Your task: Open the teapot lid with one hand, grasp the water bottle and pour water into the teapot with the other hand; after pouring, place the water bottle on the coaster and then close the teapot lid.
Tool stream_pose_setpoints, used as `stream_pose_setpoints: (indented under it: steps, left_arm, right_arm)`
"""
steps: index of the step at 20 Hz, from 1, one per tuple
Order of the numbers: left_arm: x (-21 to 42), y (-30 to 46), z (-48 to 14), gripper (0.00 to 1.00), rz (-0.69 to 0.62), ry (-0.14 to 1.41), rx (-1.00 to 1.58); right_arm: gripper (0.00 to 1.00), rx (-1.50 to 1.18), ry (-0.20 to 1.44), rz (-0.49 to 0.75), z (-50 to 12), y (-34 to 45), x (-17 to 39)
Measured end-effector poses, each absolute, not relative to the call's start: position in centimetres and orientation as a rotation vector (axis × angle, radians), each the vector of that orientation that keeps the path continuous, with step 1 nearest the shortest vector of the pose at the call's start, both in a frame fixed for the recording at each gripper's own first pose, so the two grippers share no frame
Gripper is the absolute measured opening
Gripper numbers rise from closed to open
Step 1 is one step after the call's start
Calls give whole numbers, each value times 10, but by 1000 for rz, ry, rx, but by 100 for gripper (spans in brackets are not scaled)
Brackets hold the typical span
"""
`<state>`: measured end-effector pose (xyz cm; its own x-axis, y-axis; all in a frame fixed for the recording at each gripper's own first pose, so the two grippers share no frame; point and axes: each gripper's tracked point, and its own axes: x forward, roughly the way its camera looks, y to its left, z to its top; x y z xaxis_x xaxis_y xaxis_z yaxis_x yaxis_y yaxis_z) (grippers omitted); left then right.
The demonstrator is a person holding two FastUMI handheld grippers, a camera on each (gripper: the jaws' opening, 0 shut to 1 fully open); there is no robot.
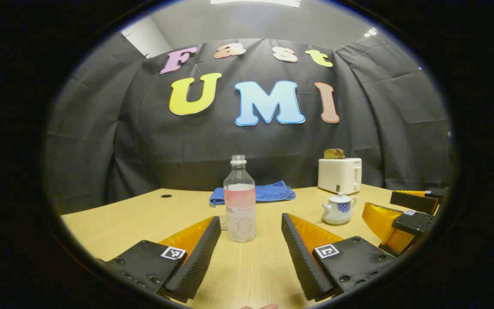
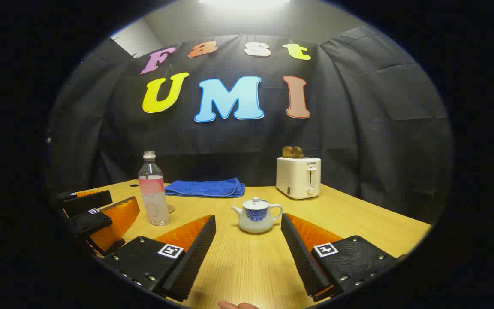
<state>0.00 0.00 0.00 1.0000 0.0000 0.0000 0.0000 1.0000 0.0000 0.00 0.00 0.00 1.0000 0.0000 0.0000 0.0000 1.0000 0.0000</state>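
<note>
Between left gripper (image 1: 250, 253) fingers, spread wide and empty: bare wooden table (image 1: 114, 223), then water bottle (image 1: 239, 201) just beyond the tips, upright, cap on, partly full, untouched. Right of the right finger (image 1: 300, 251): white-and-blue teapot (image 1: 338, 209), lid on, with right gripper (image 1: 410, 214) past it at the edge. Farther back: folded blue towel (image 1: 268, 193) behind bottle, white toaster (image 1: 340, 175) with bread sticking up.

Between right gripper (image 2: 248, 251) fingers, likewise released and holding nothing: teapot (image 2: 256, 215) just ahead of the tips, spout left, handle right. Left of the left finger (image 2: 189, 257): bottle (image 2: 153, 193), left gripper (image 2: 101, 214) beside it. Beyond: towel (image 2: 206, 188), toaster (image 2: 298, 177).
</note>
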Motion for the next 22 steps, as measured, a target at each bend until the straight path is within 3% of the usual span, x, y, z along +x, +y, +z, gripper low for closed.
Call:
stream_pose_setpoints:
  steps: [16, 22]
  left_arm:
    - [3, 1, 0, 98, 2, 0, 0]
    - [7, 0, 0, 99, -6, 4, -1]
  right_arm:
    - [95, 0, 0, 3, 2, 1, 2]
    - [95, 0, 1, -3, 4, -5, 36]
